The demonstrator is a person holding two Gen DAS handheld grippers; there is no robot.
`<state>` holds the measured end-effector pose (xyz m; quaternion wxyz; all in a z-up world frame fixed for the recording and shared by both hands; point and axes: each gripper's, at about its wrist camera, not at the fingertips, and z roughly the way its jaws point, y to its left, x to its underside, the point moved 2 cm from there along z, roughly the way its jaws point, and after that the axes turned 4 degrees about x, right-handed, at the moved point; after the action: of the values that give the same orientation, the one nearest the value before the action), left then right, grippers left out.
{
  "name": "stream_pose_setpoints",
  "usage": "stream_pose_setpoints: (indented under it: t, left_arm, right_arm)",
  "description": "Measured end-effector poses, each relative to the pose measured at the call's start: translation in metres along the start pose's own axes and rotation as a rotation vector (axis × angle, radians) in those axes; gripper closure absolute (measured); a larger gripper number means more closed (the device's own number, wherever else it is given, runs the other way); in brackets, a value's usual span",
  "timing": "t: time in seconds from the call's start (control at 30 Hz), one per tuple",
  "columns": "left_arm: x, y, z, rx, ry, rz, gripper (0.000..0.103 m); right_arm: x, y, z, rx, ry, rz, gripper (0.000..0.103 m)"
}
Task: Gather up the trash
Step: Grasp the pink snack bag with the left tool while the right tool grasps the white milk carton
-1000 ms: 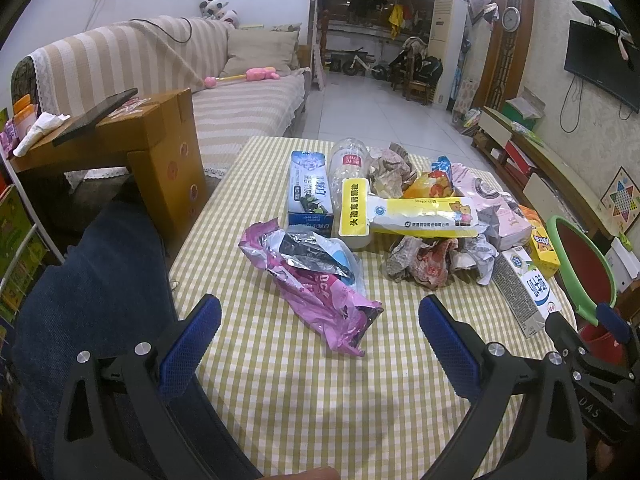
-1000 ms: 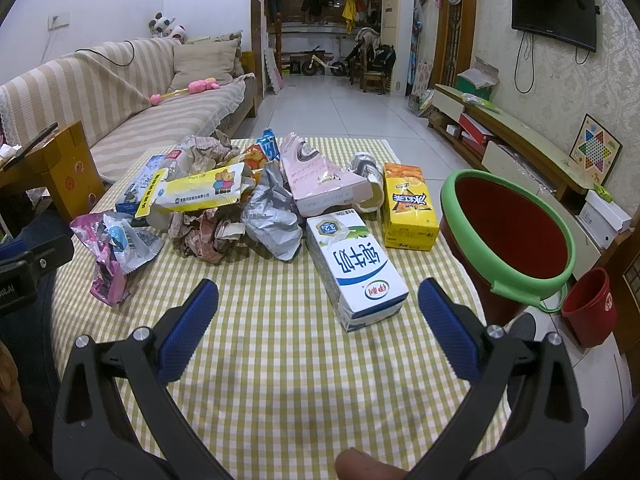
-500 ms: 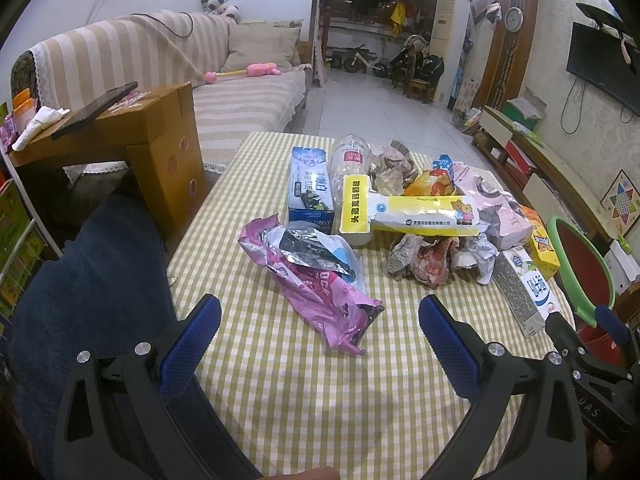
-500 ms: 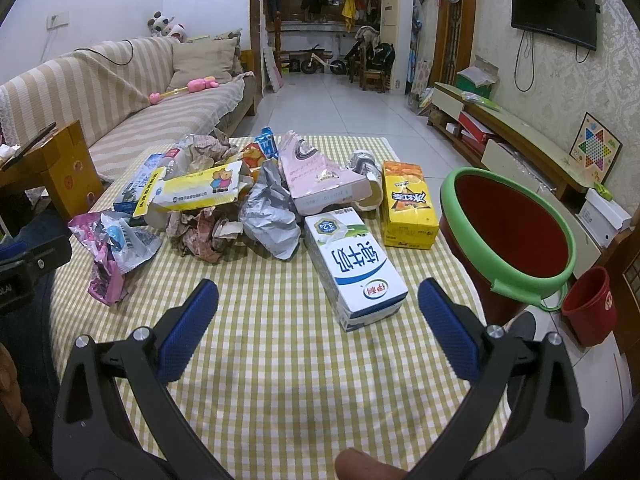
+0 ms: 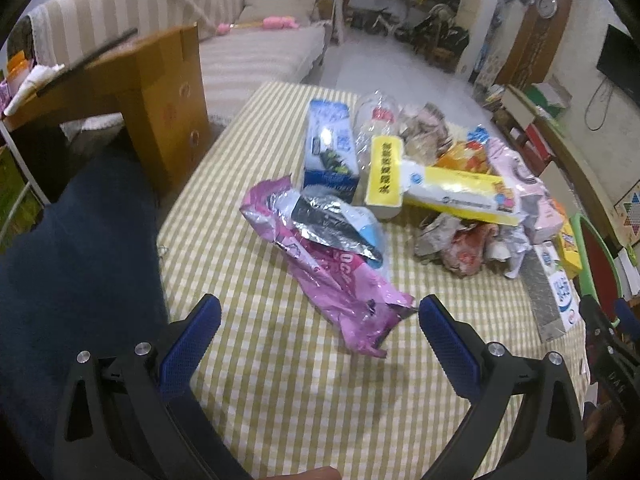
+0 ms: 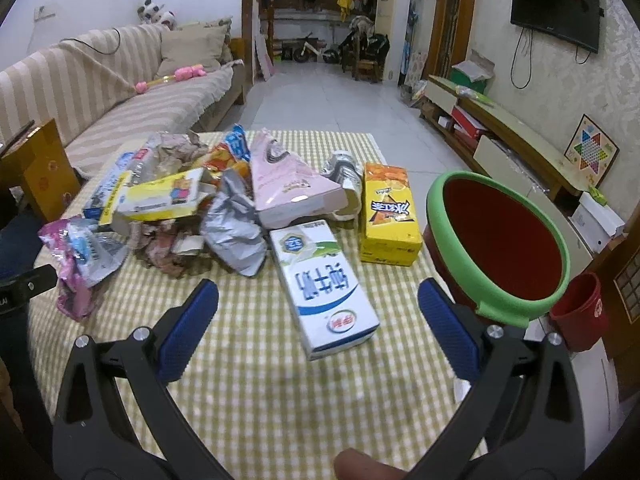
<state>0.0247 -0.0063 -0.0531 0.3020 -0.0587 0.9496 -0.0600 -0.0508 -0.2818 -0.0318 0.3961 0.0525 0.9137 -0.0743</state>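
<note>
Left gripper point(image 5: 316, 320), jaws wide and empty, faces the pink wrapper point(image 5: 332, 268) at frame centre: light, crinkly, best pinched mid-fold. Right gripper point(image 6: 318, 304), likewise open, frames the stiff milk carton point(image 6: 324, 284) on the desk point(image 6: 260, 380).

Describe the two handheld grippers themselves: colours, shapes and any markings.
Both look alike. The left gripper and the right gripper each have a black plastic frame that spreads into two curved arms with triangular cut-outs and silver screw heads. Each arm ends in a finger faced with a blue ribbed pad. Raised letters sit on the left gripper's body in the right wrist view, too partial to read. No cables or sleeves show.
</note>
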Motion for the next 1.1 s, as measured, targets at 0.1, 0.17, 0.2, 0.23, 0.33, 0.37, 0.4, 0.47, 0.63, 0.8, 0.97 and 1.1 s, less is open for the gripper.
stream_pose_setpoints:
  t: [0.1,0.17,0.2,0.23,0.33,0.37,0.4,0.47,0.63,0.8,0.97,1.1]
  left_arm:
    - [0.006,-0.009,0.005,0.0,0.031,-0.013,0.008]
    - [0.011,-0.016,0.008,0.0,0.05,-0.02,0.008]
    - [0.013,-0.021,0.008,0.002,0.055,-0.024,0.008]
    - [0.015,-0.023,0.008,0.002,0.061,-0.028,0.008]
    - [0.021,-0.031,0.014,0.002,0.084,-0.05,0.008]
    - [0.023,-0.035,0.015,0.002,0.089,-0.056,0.008]
    - [0.025,-0.037,0.016,-0.002,0.095,-0.064,0.008]
    - [0.028,-0.038,0.02,-0.003,0.101,-0.082,0.008]
    - [0.043,-0.043,0.021,0.014,0.124,-0.15,0.008]
    - [0.055,-0.042,0.027,0.025,0.153,-0.184,0.014]
    - [0.064,-0.053,0.021,0.038,0.154,-0.163,0.032]
    - [0.058,-0.05,0.02,0.027,0.162,-0.163,0.055]
  right_arm:
    - [-0.002,-0.008,0.012,0.005,0.03,0.001,0.005]
    - [-0.003,-0.011,0.022,0.004,0.054,-0.001,0.005]
    - [-0.004,-0.012,0.026,-0.001,0.064,-0.002,0.005]
    - [-0.005,-0.012,0.03,-0.003,0.071,-0.006,0.005]
    - [-0.008,-0.013,0.041,-0.011,0.072,-0.037,0.005]
    - [-0.009,-0.013,0.045,-0.013,0.076,-0.046,0.005]
    - [-0.009,-0.013,0.048,-0.021,0.085,-0.051,0.005]
    - [-0.009,-0.014,0.057,-0.049,0.115,-0.053,0.005]
    - [-0.008,-0.011,0.069,-0.068,0.157,-0.074,0.005]
    - [-0.005,-0.009,0.076,-0.095,0.199,-0.071,0.005]
    - [-0.004,-0.001,0.075,-0.12,0.206,-0.108,0.006]
    - [0.003,0.01,0.074,-0.127,0.234,-0.126,0.026]
